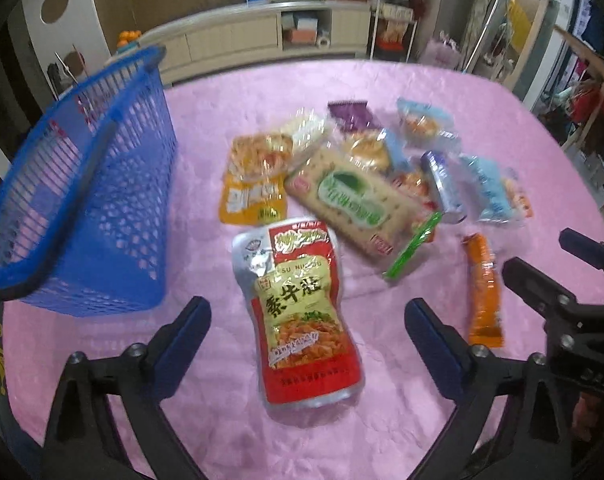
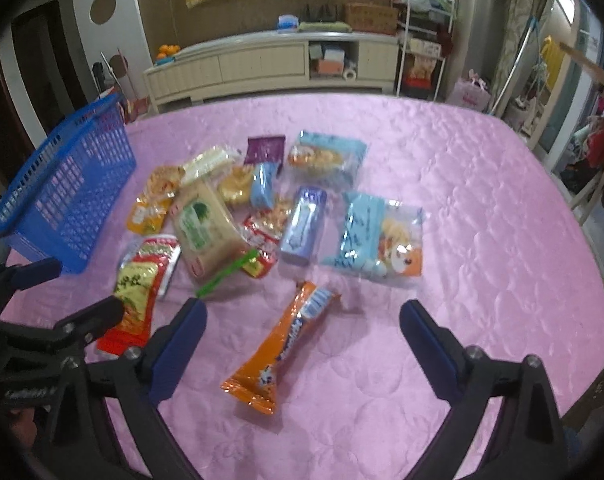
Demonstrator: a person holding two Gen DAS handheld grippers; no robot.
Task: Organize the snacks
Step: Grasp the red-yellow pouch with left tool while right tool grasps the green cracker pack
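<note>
Both grippers spread wide over loose snacks, nothing held; blue basket (image 1: 90,200) awaits.

We find the left gripper (image 1: 307,316) with fingers released, straddling the red pouch (image 1: 302,312), the packet nearest us beside the basket. The right gripper (image 2: 302,320), likewise released, frames the orange stick pack (image 2: 278,344), which lies farther from the basket, beyond the red pouch. We judge both packets light, soft and slick-filmed; the pouch looks puffed, though blur limits certainty. We recommend pinching the pouch across its narrow waist and the stick pack across its middle, gently, lest the contents crush. The remaining packets lie heaped beyond these two, all outside the basket.
</note>
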